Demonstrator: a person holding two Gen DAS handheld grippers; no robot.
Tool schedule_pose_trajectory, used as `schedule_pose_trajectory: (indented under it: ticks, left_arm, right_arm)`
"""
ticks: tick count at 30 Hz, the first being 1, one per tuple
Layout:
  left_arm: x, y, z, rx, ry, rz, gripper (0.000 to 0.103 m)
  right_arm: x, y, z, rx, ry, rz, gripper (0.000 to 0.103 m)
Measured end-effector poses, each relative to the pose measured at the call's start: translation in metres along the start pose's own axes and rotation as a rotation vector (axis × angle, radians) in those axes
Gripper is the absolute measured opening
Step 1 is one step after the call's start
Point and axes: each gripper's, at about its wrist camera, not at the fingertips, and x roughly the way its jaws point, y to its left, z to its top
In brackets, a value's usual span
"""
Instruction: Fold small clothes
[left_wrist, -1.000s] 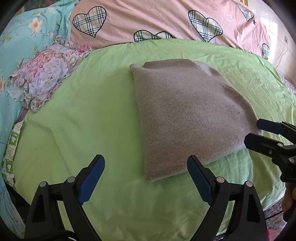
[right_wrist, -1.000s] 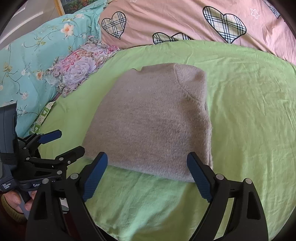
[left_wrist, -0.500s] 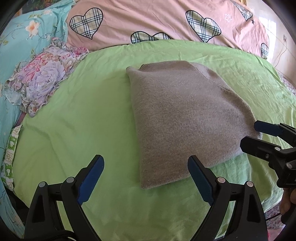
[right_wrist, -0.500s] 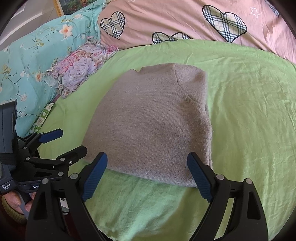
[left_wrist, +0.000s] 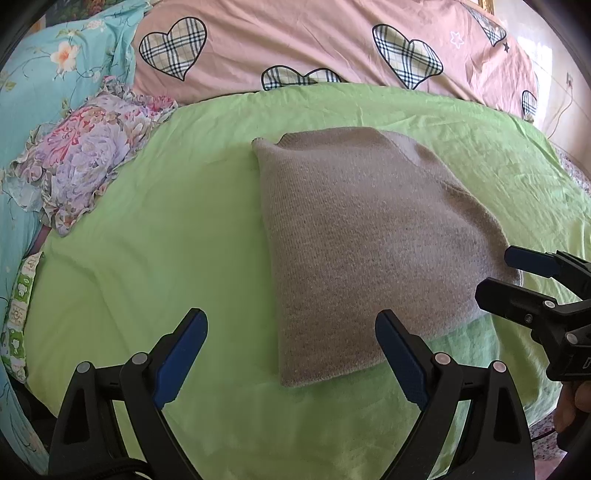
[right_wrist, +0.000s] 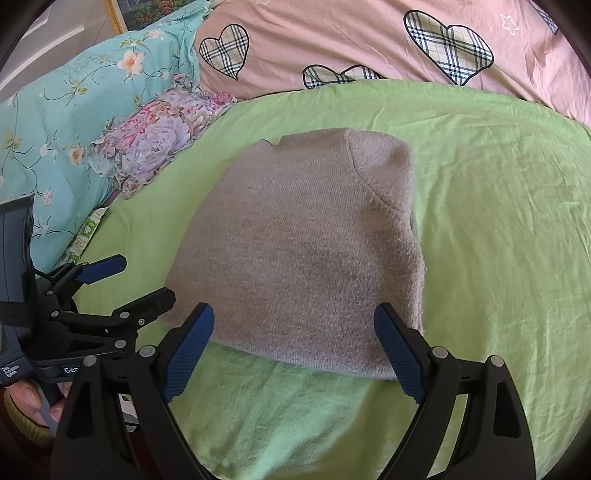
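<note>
A folded grey knit sweater (left_wrist: 369, 243) lies flat on the green bedsheet (left_wrist: 166, 240), in front of the pink heart-print quilt (left_wrist: 314, 40). The left tool (left_wrist: 290, 354) and right tool (right_wrist: 293, 349) hover at the sweater's near edge, jaws spread wide, holding nothing.

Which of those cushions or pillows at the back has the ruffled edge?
The small floral cushion in pinks and purples, lying at the left edge of the green sheet. The turquoise flowered pillow behind it and the pink heart-print bedding have plain edges.
</note>
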Motion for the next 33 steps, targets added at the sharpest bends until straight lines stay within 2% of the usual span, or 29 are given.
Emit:
schedule_pose_trajectory:
  ticks: [9, 33]
  left_arm:
    - [0.000, 0.000, 0.003, -0.002, -0.003, -0.002, 0.093]
    - [-0.002, -0.002, 0.007, -0.001, -0.012, -0.001, 0.093]
  right_arm:
    - [0.001, -0.001, 0.011, 0.002, -0.006, -0.002, 0.089]
    - [-0.002, 0.004, 0.014, 0.005, -0.013, -0.004, 0.089]
